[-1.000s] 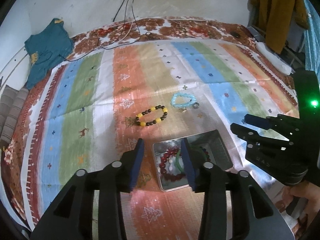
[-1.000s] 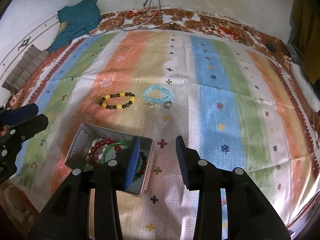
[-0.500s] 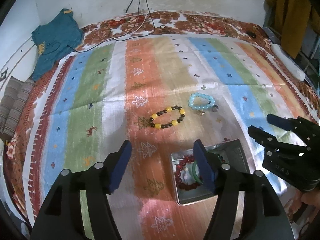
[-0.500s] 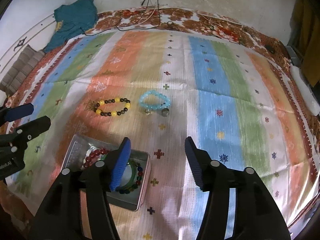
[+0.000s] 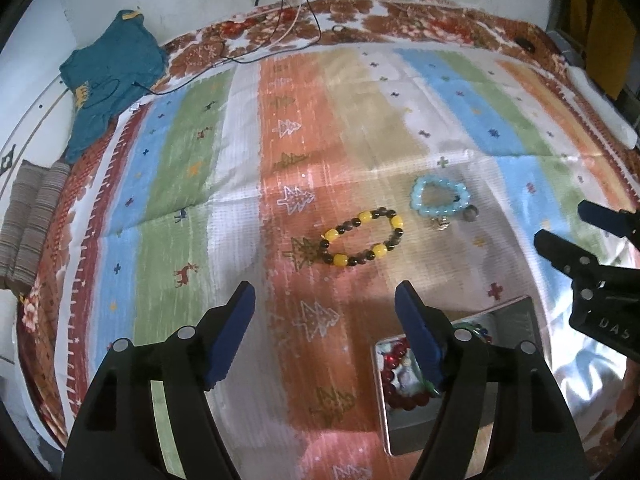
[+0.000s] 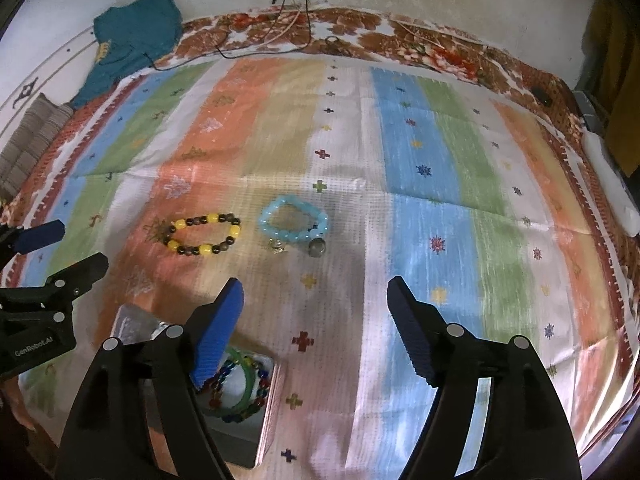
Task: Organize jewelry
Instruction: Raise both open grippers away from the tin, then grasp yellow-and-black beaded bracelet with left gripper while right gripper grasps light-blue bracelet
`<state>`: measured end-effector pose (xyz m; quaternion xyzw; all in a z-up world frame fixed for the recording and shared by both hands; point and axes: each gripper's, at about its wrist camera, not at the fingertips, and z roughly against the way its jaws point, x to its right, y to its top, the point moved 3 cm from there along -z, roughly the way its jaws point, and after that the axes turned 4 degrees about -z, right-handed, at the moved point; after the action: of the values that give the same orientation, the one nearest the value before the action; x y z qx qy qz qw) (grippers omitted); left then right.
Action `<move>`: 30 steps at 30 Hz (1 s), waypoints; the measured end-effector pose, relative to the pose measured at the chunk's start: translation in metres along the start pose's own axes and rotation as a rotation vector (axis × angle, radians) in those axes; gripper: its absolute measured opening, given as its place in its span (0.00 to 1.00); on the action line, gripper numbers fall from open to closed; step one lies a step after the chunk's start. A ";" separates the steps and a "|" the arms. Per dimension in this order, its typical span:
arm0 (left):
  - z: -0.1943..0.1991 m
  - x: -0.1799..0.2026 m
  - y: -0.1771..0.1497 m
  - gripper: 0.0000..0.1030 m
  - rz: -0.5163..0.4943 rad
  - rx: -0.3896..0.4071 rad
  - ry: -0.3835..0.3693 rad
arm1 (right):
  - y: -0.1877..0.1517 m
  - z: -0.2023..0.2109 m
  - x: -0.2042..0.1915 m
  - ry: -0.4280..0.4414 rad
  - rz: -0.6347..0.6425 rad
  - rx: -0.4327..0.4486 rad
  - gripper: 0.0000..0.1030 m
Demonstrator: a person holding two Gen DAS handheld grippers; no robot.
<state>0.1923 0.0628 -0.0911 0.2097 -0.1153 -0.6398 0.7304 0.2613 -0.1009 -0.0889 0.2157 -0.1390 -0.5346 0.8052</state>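
A yellow-and-dark bead bracelet (image 5: 362,237) (image 6: 205,234) lies on the striped cloth, with a light blue bead bracelet (image 5: 440,199) (image 6: 294,222) carrying two small charms just to its right. A metal tin (image 5: 516,316) (image 6: 262,416) nearer the front holds red, green and multicoloured bracelets. My left gripper (image 5: 325,300) hovers short of the yellow bracelet, its jaws opening with nothing between them. My right gripper (image 6: 314,294) hangs short of the blue bracelet, jaws also opening and empty. Each gripper shows at the edge of the other's view.
A teal garment (image 5: 108,76) lies at the back left of the bed. Cables (image 5: 288,28) run along the far edge by the wall. A folded grey cloth (image 5: 32,216) sits at the left edge, and a white object (image 5: 600,108) at the right.
Both grippers have spread their jaws much wider. Both have moved forward off the tin toward the two loose bracelets, which now sit lower and larger in the views.
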 end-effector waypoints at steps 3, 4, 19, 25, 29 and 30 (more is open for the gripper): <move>-0.008 -0.002 0.005 0.70 0.005 -0.014 0.001 | 0.004 -0.008 0.002 -0.007 -0.004 -0.010 0.73; -0.009 -0.002 0.007 0.70 0.006 -0.013 -0.004 | 0.006 -0.010 0.002 -0.008 -0.005 -0.012 0.73; -0.046 -0.004 0.024 0.70 -0.008 -0.074 0.005 | 0.027 -0.049 0.004 -0.037 -0.002 -0.052 0.73; -0.067 -0.002 0.026 0.70 -0.032 -0.112 0.024 | 0.034 -0.070 0.005 -0.055 0.007 -0.078 0.73; -0.083 -0.001 0.027 0.70 -0.050 -0.137 0.034 | 0.037 -0.083 0.008 -0.074 0.005 -0.095 0.73; -0.086 -0.002 0.028 0.70 -0.052 -0.142 0.035 | 0.038 -0.086 0.009 -0.078 0.005 -0.099 0.73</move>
<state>0.2539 0.0806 -0.1545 0.1712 -0.0513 -0.6612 0.7286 0.3342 -0.0792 -0.1450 0.1544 -0.1443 -0.5469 0.8101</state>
